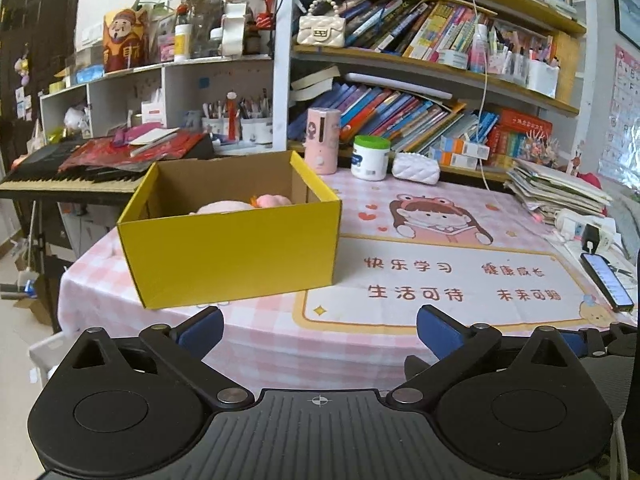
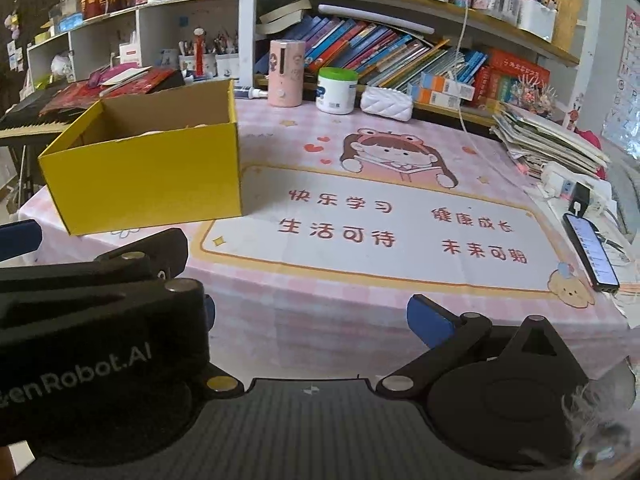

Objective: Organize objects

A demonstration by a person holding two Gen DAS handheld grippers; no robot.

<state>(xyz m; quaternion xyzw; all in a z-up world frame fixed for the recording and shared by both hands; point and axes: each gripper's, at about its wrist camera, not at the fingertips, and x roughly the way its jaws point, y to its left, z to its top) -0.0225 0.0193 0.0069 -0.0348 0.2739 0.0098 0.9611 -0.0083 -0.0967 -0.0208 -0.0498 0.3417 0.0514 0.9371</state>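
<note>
A yellow cardboard box (image 1: 232,256) stands open on the pink checked tablecloth (image 1: 260,344), left of centre. Pink plush toys (image 1: 240,204) lie inside it. The box also shows in the right wrist view (image 2: 148,176). My left gripper (image 1: 320,328) is open and empty, low at the table's near edge, in front of the box. My right gripper (image 2: 312,316) is open and empty, to the right of the left one, whose black body (image 2: 92,320) covers its left finger.
At the back stand a pink cylinder (image 1: 322,140), a white jar with a green lid (image 1: 371,158) and a white quilted pouch (image 1: 416,168). A phone (image 1: 608,282), a power strip and stacked papers (image 1: 556,188) lie right. Bookshelves rise behind; a keyboard (image 1: 68,180) stands left.
</note>
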